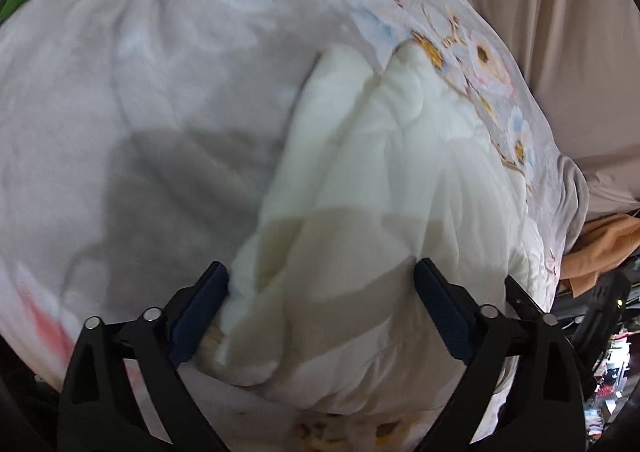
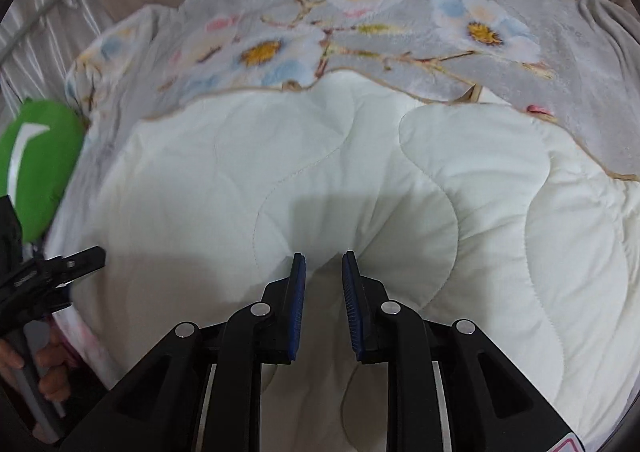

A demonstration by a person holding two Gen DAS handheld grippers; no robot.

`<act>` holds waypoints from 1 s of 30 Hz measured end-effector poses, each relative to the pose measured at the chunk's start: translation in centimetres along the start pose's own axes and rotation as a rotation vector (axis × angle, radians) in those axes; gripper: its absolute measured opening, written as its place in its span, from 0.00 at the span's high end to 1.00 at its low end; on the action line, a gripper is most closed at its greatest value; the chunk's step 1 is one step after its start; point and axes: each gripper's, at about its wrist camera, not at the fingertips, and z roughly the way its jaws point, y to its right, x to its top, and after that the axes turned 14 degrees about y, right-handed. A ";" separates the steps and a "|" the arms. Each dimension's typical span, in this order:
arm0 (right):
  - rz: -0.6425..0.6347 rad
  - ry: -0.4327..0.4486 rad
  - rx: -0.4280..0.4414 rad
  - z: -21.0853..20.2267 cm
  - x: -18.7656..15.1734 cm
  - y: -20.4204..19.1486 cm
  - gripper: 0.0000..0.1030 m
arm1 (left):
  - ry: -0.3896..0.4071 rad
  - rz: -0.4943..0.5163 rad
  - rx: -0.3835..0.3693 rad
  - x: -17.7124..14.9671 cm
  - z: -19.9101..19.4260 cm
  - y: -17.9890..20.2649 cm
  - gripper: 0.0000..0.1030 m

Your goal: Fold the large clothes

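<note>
Item: quilted cream-white blanket with grey floral-printed face (image 2: 360, 156), spread on the bed, white side folded over | left gripper (image 1: 320, 284): fingers spread wide astride a bunched ridge, nothing pinched | right gripper (image 2: 323, 272): fingers narrowly parted, a small pucker between (contact cannot be told), presumably for the next fold.

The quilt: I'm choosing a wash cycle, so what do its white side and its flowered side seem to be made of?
White side: looks like smooth matte woven fabric over padding, given the puffy wavy stitch lines; cotton or polyester, I can't tell. Flowered side: looks like soft, fleece-like plush with a faint sheen and a printed blossom pattern.
</note>
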 end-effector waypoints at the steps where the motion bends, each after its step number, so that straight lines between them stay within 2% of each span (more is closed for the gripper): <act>1: -0.002 -0.002 -0.002 0.3 -0.2 0.0 0.81 | 0.011 0.022 0.002 -0.2 0.2 0.3 0.08; 3: -0.003 -0.003 0.000 0.8 -0.4 0.2 0.81 | 0.007 0.036 -0.008 -0.2 0.6 1.2 0.10; 4: -0.005 -0.002 0.000 1.1 -0.4 0.2 0.82 | 0.012 0.040 -0.006 -0.1 0.5 1.5 0.21; 5: -0.006 -0.001 -0.001 1.4 -0.4 0.2 0.82 | 0.017 0.056 -0.020 0.2 0.2 2.2 0.27; 6: -0.006 -0.002 -0.002 1.5 -0.3 0.2 0.82 | 0.025 0.079 -0.022 0.4 -0.2 2.9 0.42; 7: 0.002 -0.002 -0.002 1.7 -0.3 0.2 0.82 | 0.035 0.114 -0.034 0.7 -0.9 3.9 0.62; 9: 0.028 -0.004 0.006 1.7 0.0 0.6 0.82 | 0.053 0.172 -0.051 1.1 -2.4 5.6 0.77; 10: 0.051 -0.006 0.008 1.5 0.1 0.8 0.82 | 0.069 0.202 -0.063 1.4 -3.4 6.8 0.81; 14: 0.105 -0.017 -0.004 -0.3 0.2 1.5 0.82 | 0.121 0.281 -0.149 1.8 -7.2 11.6 0.85; 19: 0.073 0.013 -0.045 -4.0 0.0 1.7 0.82 | 0.146 0.388 -0.253 0.5 -10.0 18.1 0.87; 24: 0.052 0.037 -0.097 -7.4 -0.4 3.6 0.82 | 0.129 0.473 -0.326 -1.6 -10.3 22.9 0.88; 30: 0.108 0.036 -0.144 -10.0 -2.1 7.5 0.82 | 0.081 0.554 -0.372 -4.7 -8.9 27.5 0.88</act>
